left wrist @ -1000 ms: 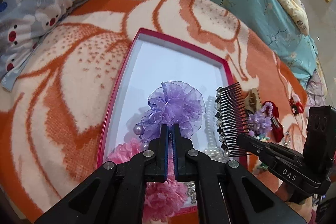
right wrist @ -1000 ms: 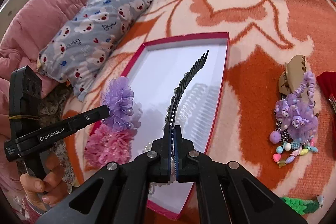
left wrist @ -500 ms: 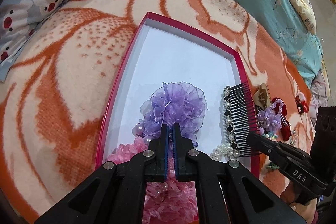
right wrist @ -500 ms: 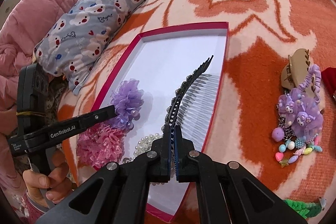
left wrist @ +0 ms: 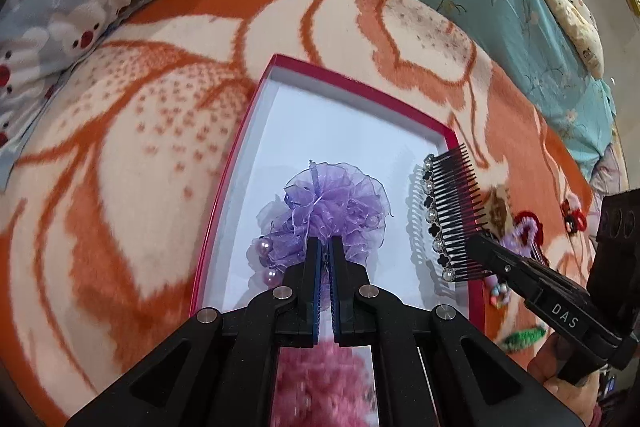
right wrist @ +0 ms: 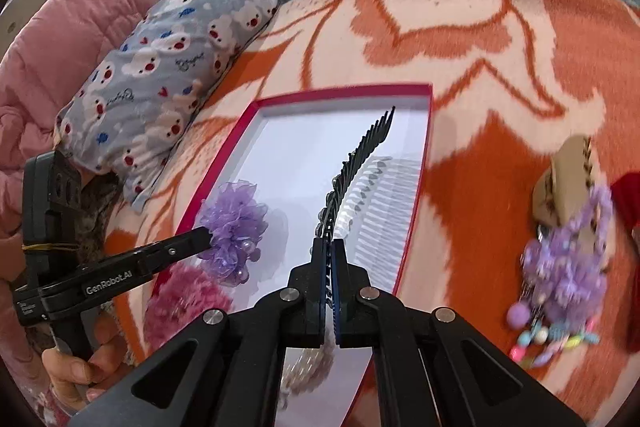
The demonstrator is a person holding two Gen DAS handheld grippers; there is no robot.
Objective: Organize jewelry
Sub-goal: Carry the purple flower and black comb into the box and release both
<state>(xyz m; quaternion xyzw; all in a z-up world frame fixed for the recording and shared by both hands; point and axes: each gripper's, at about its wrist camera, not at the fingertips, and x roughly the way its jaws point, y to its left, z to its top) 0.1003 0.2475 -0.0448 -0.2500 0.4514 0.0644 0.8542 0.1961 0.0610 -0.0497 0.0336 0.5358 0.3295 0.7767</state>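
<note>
Left gripper [left wrist: 325, 247]: its jaws are pressing together on the near edge of one purple organza flower [left wrist: 332, 211], which is hanging over the near left part of the tray floor; a few pearl beads are dangling at its near left.
Right gripper [right wrist: 329, 247]: its jaws are clamping fully on the spine of one black hair comb [right wrist: 360, 151], which is pointing far-ward above the right half of the tray and casting a shadow on the white floor below.
Tray [left wrist: 352, 83]: one shallow box with a red rim and a white floor is lying on the blanket, its near end running under both grippers.
Already in the tray: one pink fluffy flower [right wrist: 184, 301] is sitting at the near left, and one blurred pearl piece [right wrist: 308, 367] is lying just under the right gripper.
Outside the tray, right: one tan claw clip [right wrist: 568, 179], one purple charm cluster [right wrist: 564, 279], one red piece [right wrist: 628, 199] and one green piece [left wrist: 524, 335] are resting on the blanket.
Blanket [right wrist: 500, 187]: one orange and cream spread is covering the bed.
Far side: one bear-print pillow [right wrist: 168, 63] is lying far left.
</note>
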